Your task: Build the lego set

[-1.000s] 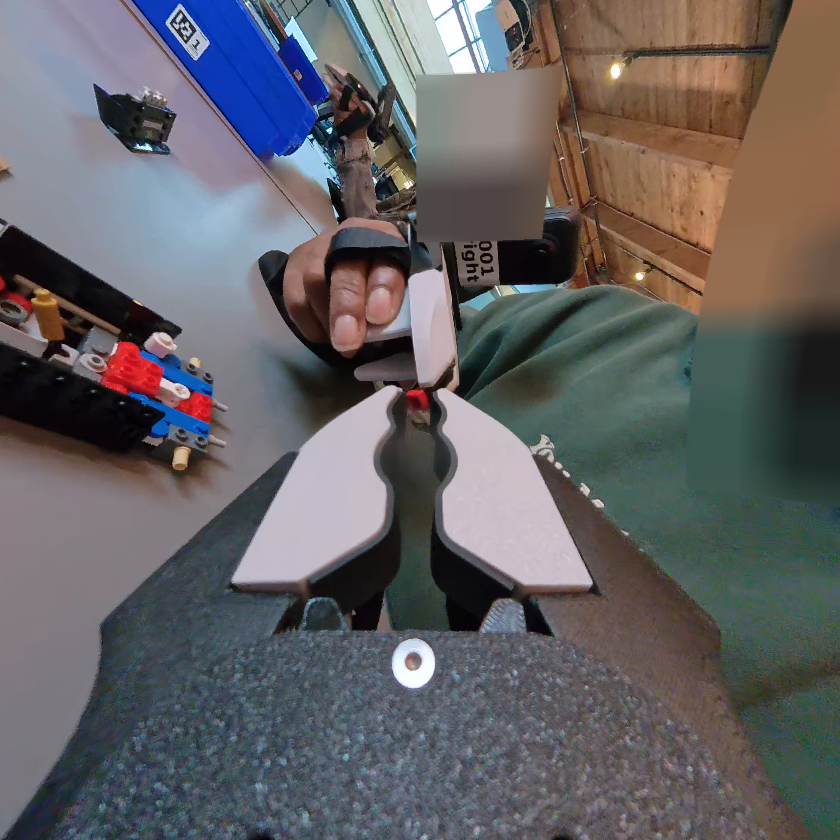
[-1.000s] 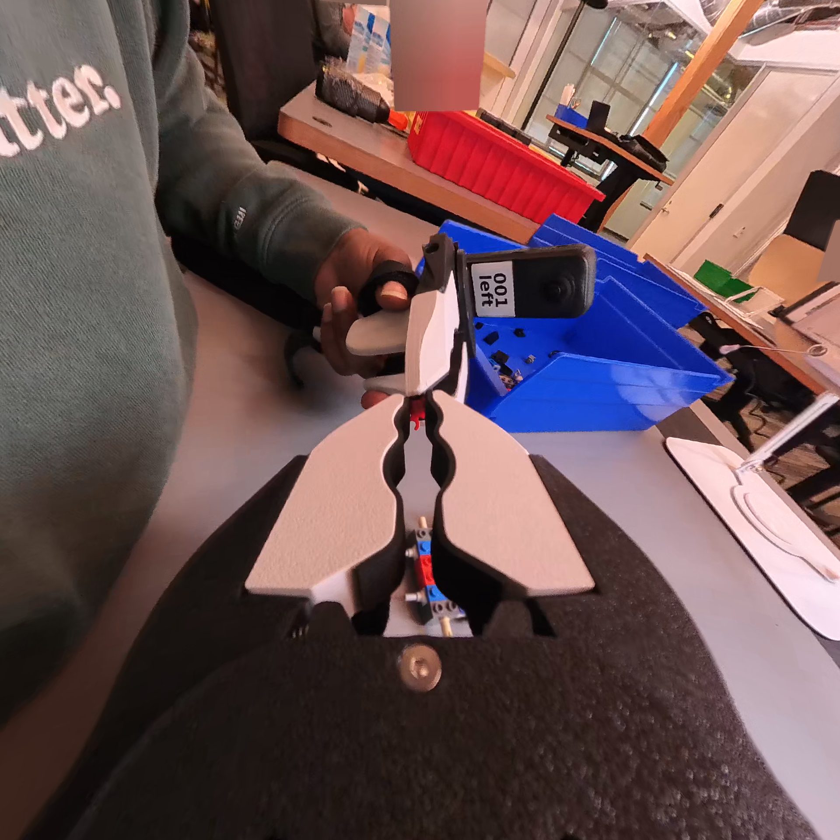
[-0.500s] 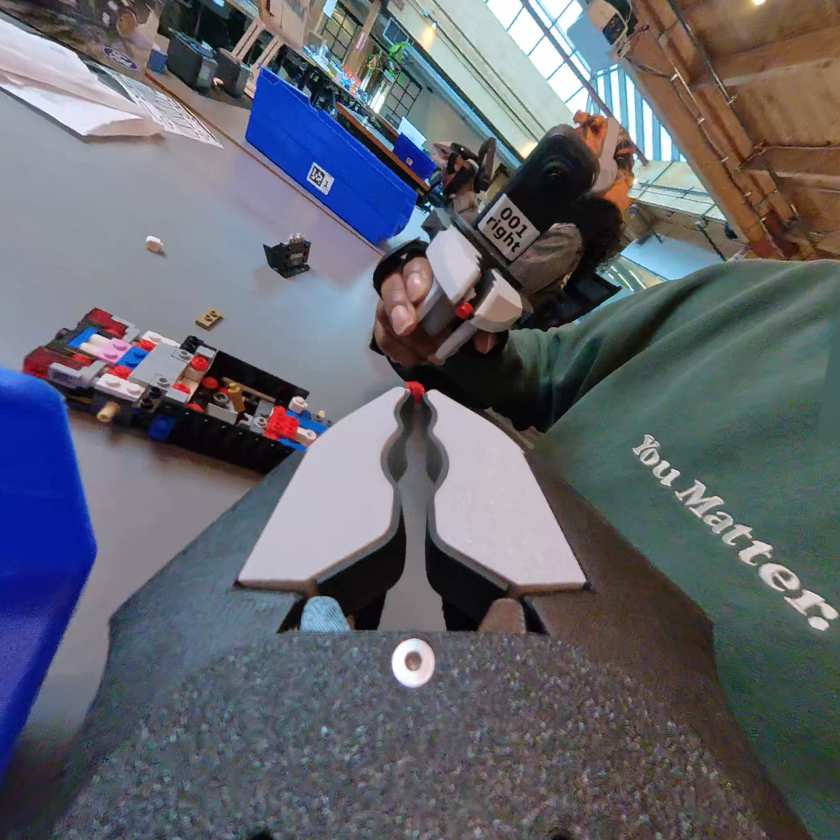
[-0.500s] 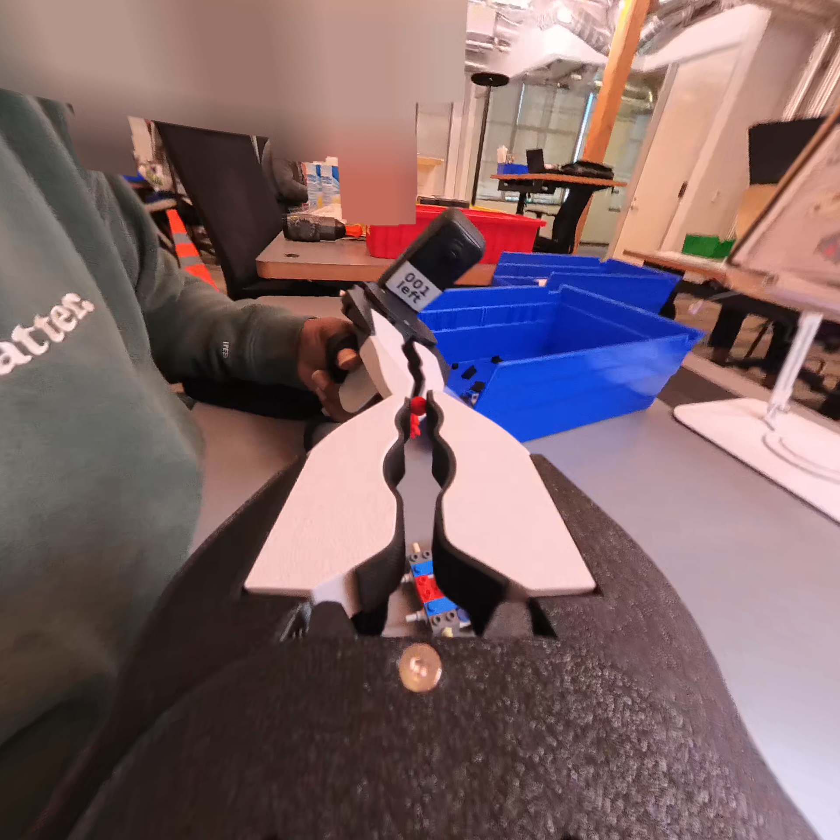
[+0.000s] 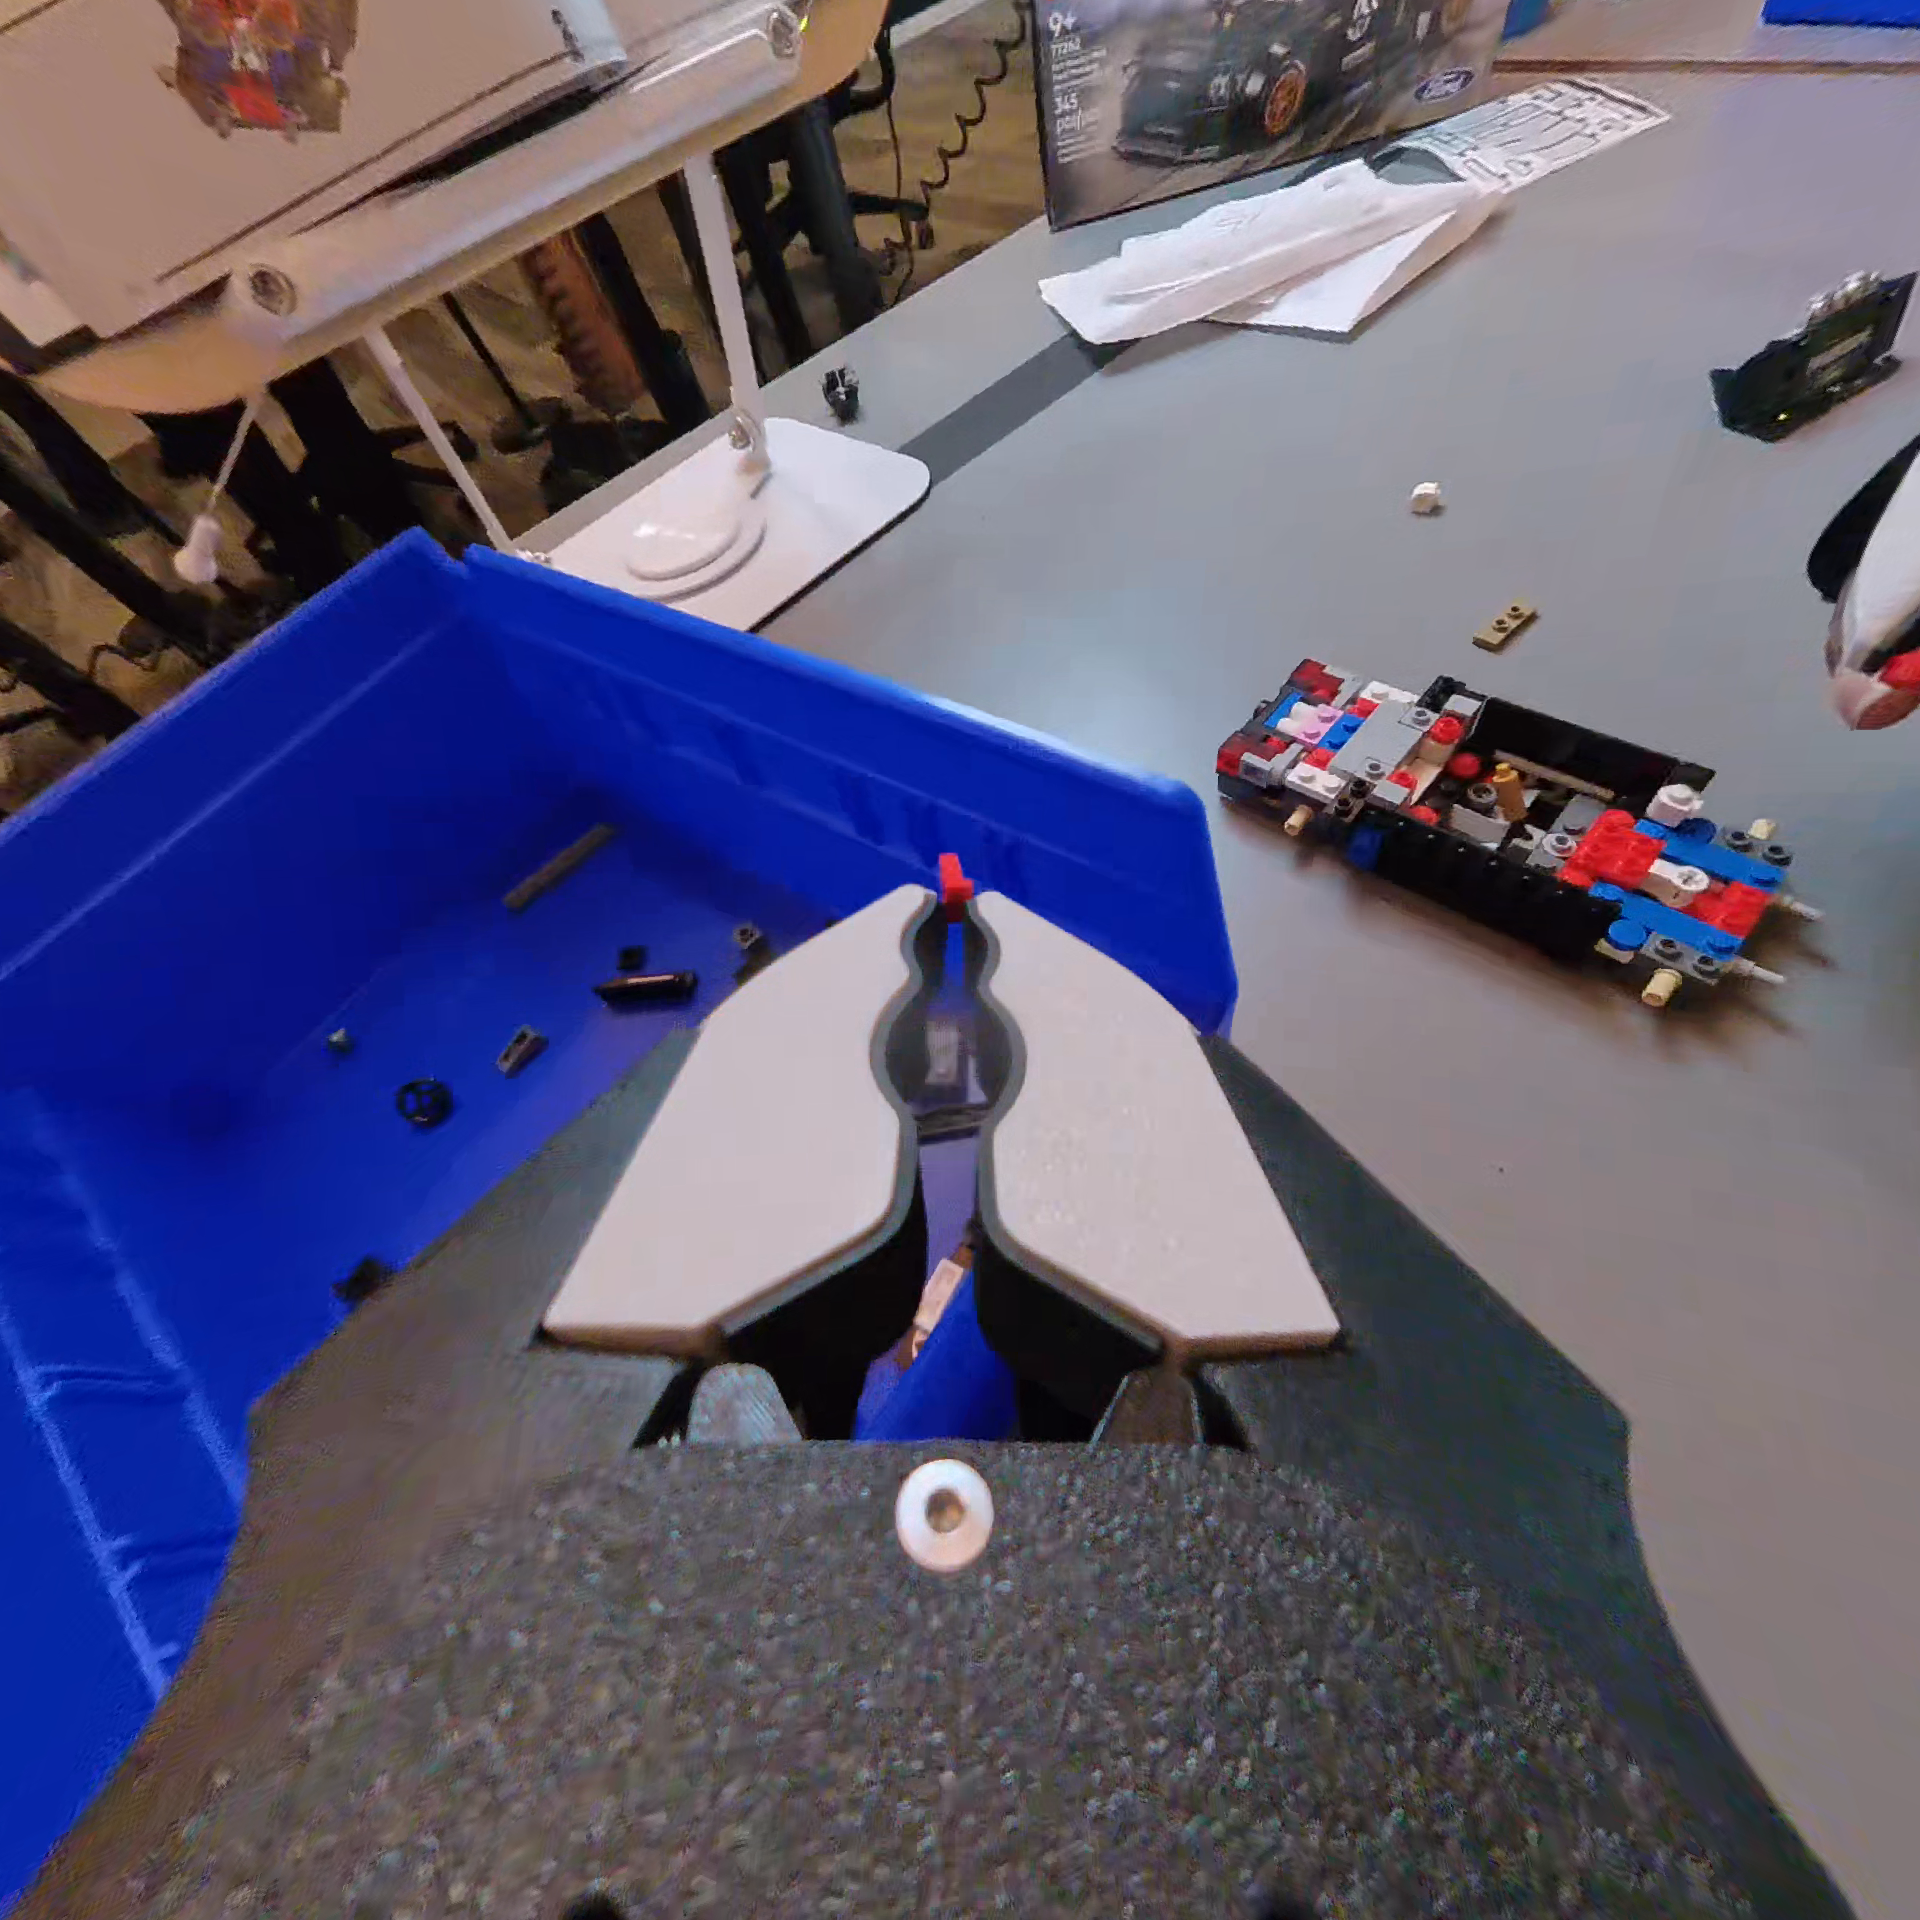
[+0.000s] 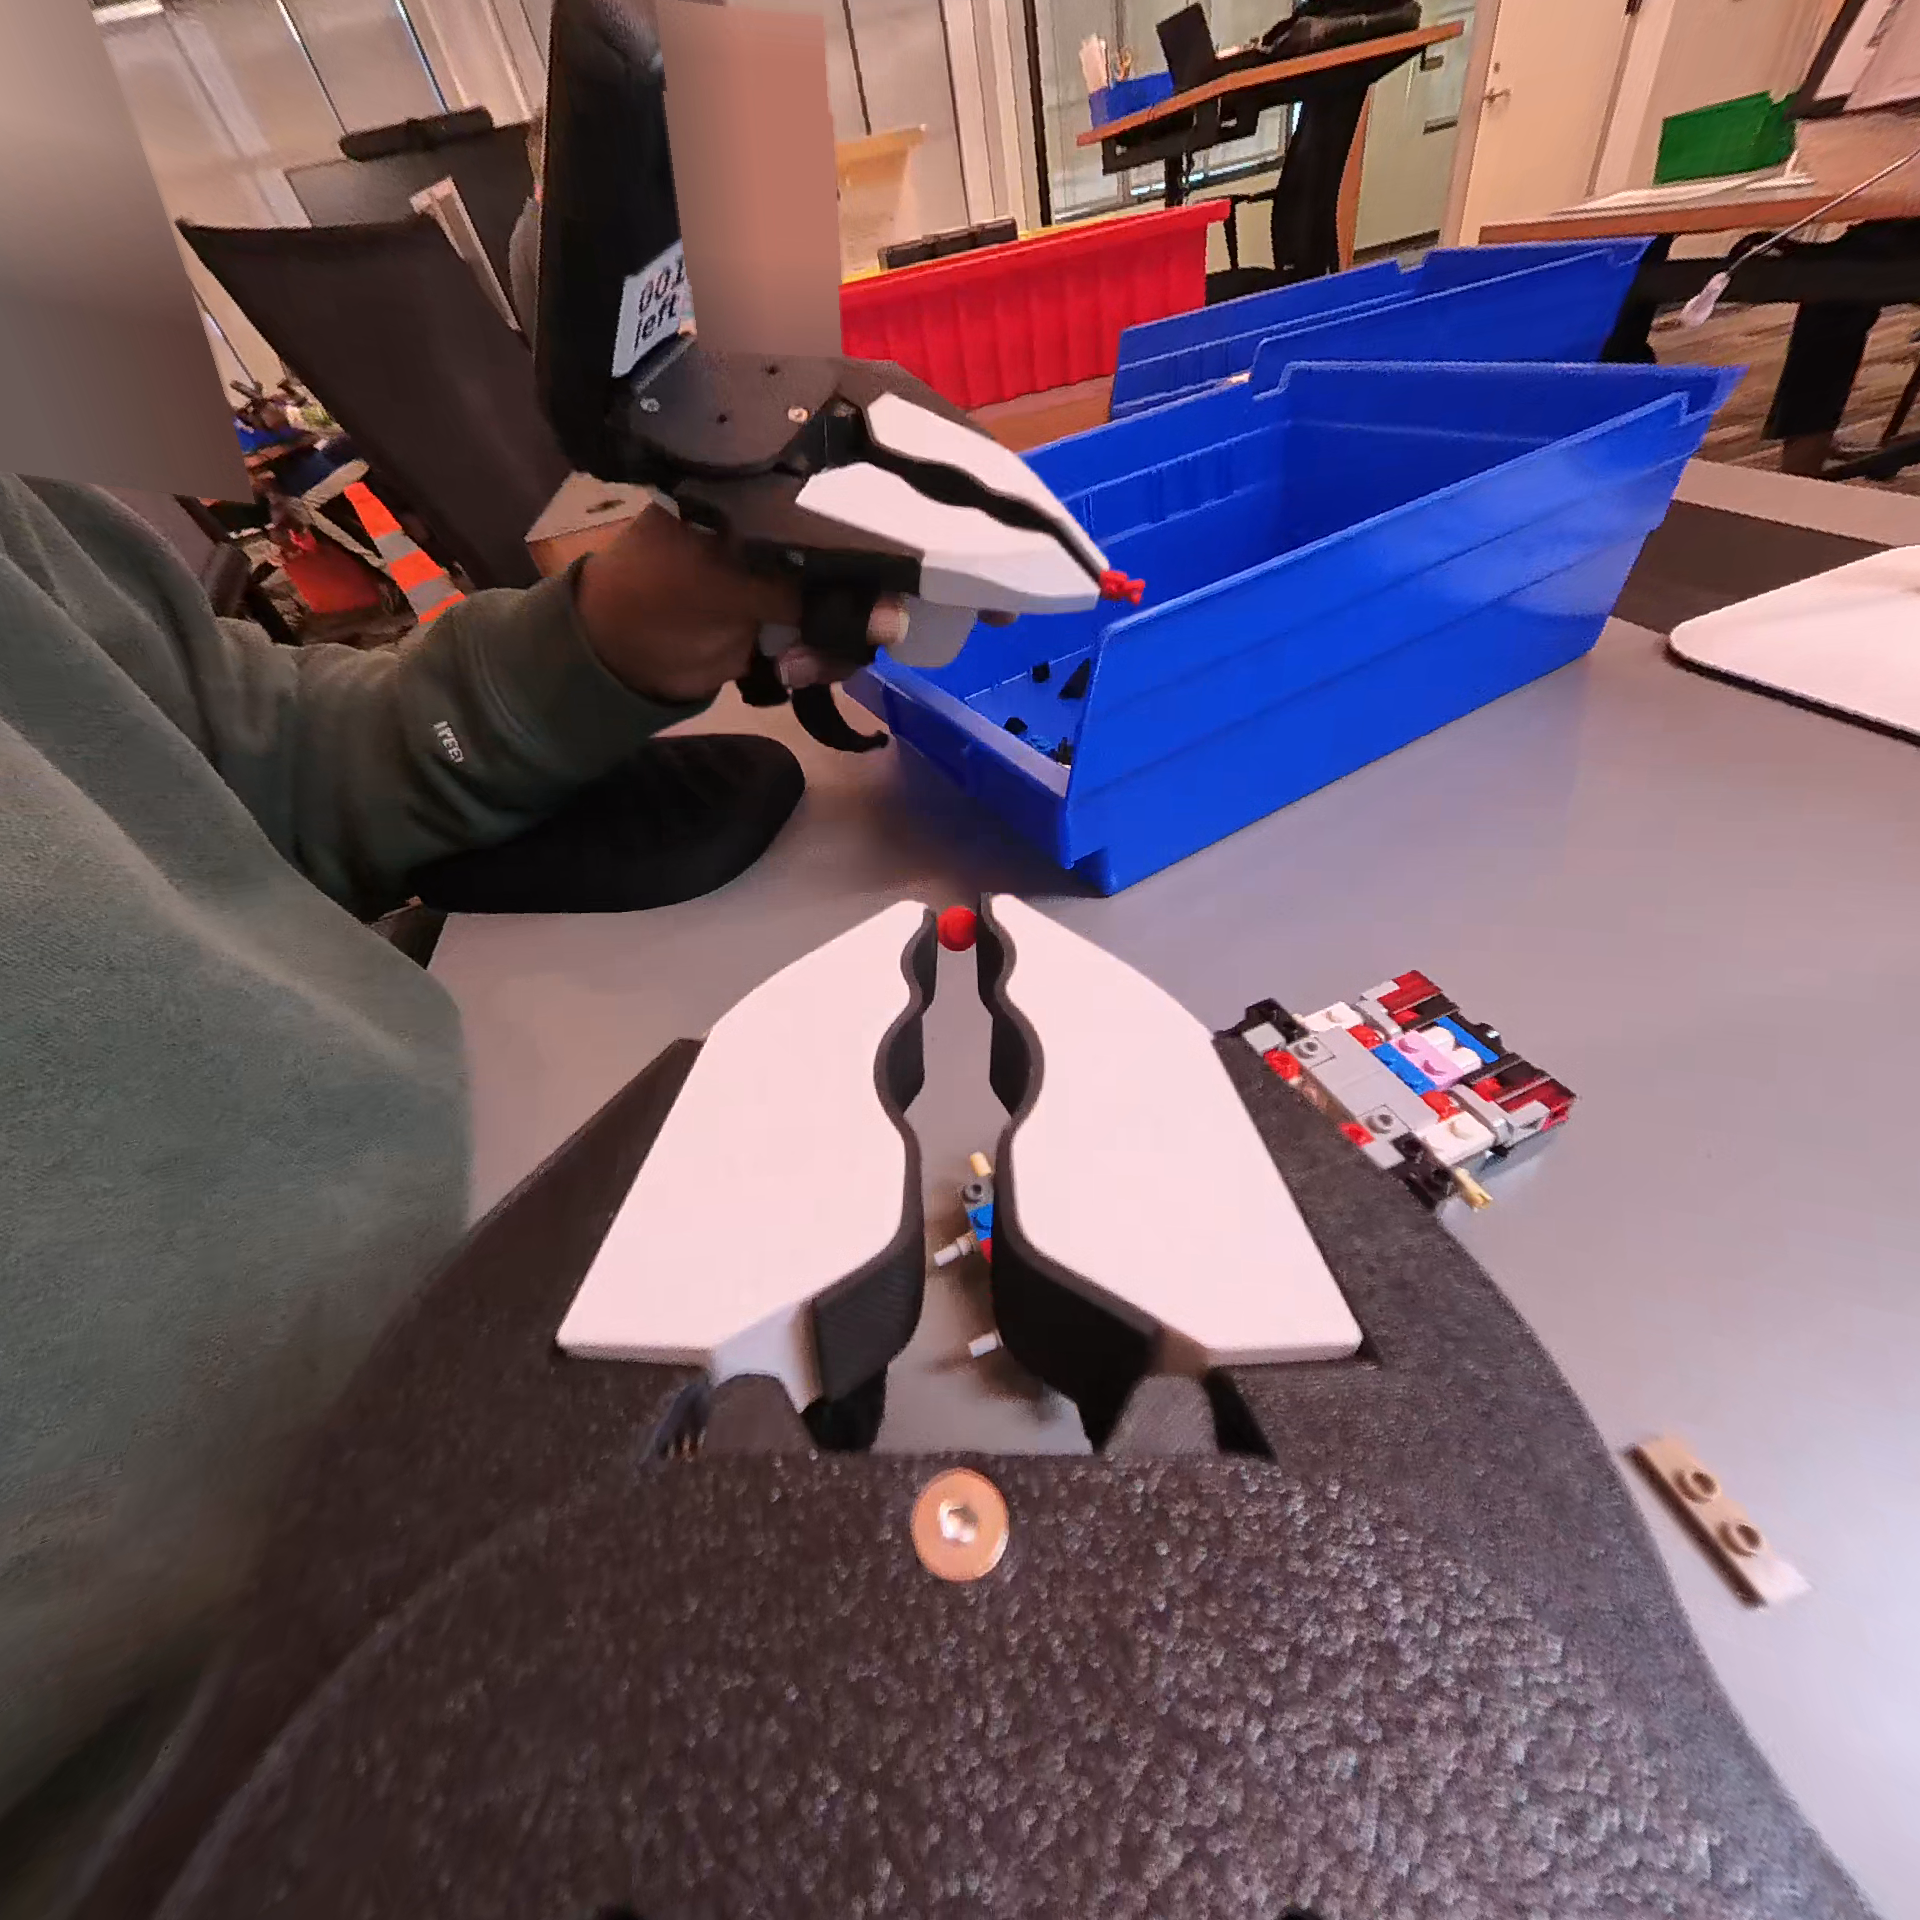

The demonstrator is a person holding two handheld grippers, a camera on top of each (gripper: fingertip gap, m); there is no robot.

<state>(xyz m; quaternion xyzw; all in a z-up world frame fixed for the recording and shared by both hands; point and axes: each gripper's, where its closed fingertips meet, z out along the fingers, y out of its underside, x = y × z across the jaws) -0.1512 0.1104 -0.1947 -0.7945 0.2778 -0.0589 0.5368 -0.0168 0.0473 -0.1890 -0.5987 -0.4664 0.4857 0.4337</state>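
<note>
Our car base is only partly built, and our left gripper and right gripper each pinch a tiny red piece in nearly closed jaws, still to add.

Grey tabletop fills the lower frame. Upper right of the right wrist view: wooden desks, a white door and glass partitions, all brightly lit. Black chair back at upper left. Red bin on a wooden table, upper centre.
</note>
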